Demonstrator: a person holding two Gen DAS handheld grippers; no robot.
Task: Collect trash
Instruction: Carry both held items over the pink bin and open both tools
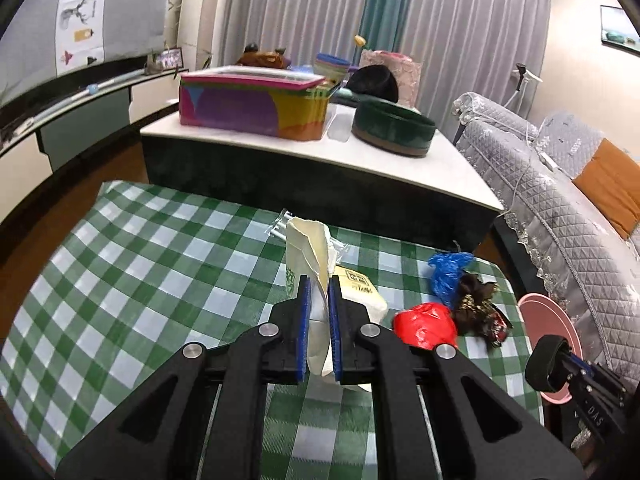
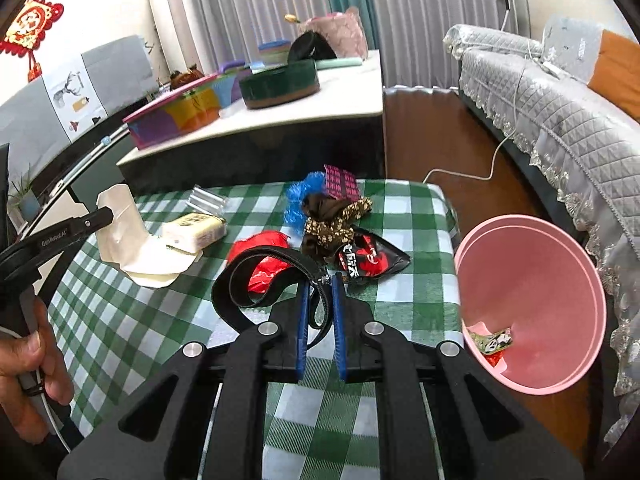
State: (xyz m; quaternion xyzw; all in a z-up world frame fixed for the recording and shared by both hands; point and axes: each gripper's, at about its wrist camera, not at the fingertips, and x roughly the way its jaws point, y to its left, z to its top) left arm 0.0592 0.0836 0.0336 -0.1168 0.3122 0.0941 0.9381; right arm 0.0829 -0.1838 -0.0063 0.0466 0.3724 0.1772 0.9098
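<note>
My left gripper (image 1: 319, 280) is shut on a cream paper carton (image 1: 308, 252) and holds it upright over the green checked table (image 1: 140, 264); the carton also shows in the right wrist view (image 2: 124, 236). My right gripper (image 2: 320, 280) is shut on a black strap loop (image 2: 256, 276) above the table. On the table lie a red plastic bag (image 2: 260, 256), a blue bag (image 2: 298, 196), brown crumpled wrappers (image 2: 332, 220), a black-and-red snack wrapper (image 2: 368, 260) and a cream packet (image 2: 196, 228). A pink bin (image 2: 532, 300) stands off the table's right edge with wrappers inside.
A low white-topped table (image 1: 420, 168) behind holds a colourful box (image 1: 252, 104) and a dark green round tin (image 1: 392, 128). A grey quilted sofa (image 2: 560, 120) runs along the right. A white cable (image 2: 480, 168) lies on the wooden floor.
</note>
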